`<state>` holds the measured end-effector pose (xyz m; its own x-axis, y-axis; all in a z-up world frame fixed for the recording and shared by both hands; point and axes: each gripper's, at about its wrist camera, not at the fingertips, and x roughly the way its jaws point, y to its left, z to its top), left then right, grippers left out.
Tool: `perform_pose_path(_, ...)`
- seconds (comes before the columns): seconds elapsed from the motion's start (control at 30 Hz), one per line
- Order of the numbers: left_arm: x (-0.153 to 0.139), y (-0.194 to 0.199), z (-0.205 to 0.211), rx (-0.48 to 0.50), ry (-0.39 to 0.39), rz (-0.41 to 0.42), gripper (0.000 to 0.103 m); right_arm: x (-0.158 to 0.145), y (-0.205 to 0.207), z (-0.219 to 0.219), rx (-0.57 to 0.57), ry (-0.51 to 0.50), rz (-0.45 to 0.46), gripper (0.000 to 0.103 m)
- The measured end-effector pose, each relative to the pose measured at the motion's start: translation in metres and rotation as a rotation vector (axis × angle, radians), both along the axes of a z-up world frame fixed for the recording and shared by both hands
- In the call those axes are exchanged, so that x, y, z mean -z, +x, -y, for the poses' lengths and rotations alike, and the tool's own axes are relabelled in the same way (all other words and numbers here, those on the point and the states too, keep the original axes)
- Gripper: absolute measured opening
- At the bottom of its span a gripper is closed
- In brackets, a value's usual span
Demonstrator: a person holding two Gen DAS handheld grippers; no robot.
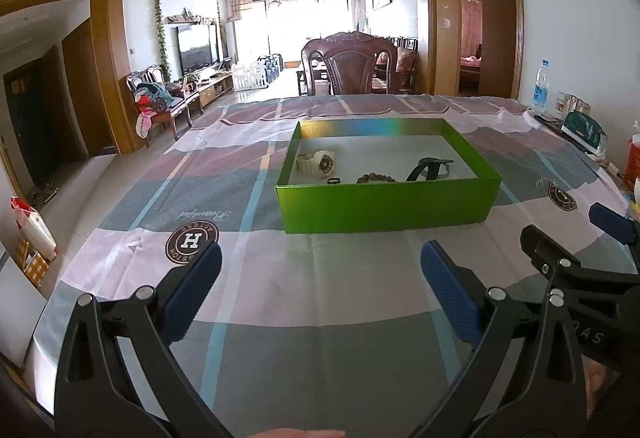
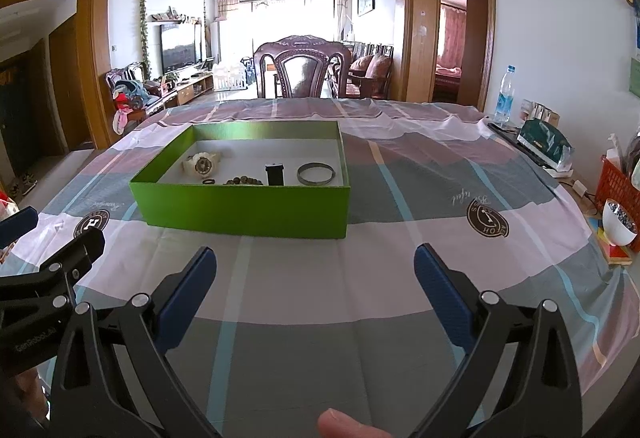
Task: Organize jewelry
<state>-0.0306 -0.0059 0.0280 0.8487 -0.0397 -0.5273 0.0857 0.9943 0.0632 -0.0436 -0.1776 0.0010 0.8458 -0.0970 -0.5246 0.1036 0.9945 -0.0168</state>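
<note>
One green box (image 2: pixel 244 212) at 12 o'clock holds white watch (image 2: pixel 201 163), ring (image 2: pixel 208 181), beads (image 2: pixel 244 182), black watch (image 2: pixel 275 174), bangle (image 2: pixel 315 174). Left gripper (image 1: pixel 320 278) and right gripper (image 2: pixel 315 278): tongs apart, empty.

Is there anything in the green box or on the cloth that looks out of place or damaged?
Nothing stands out. The green box sits flat on the tablecloth, and the white watch, bead bracelet, black watch and metal bangle lie apart inside it.
</note>
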Motion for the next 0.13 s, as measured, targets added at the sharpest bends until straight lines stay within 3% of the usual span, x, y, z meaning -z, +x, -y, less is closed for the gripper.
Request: perform_pose_path(0.13, 0.0007, 0.001, -0.0004, -0.001, -0.001, -0.005, 0.099, 0.0019, 0.0017, -0.0011, -0.001, 0.003, -0.006, 0.097)
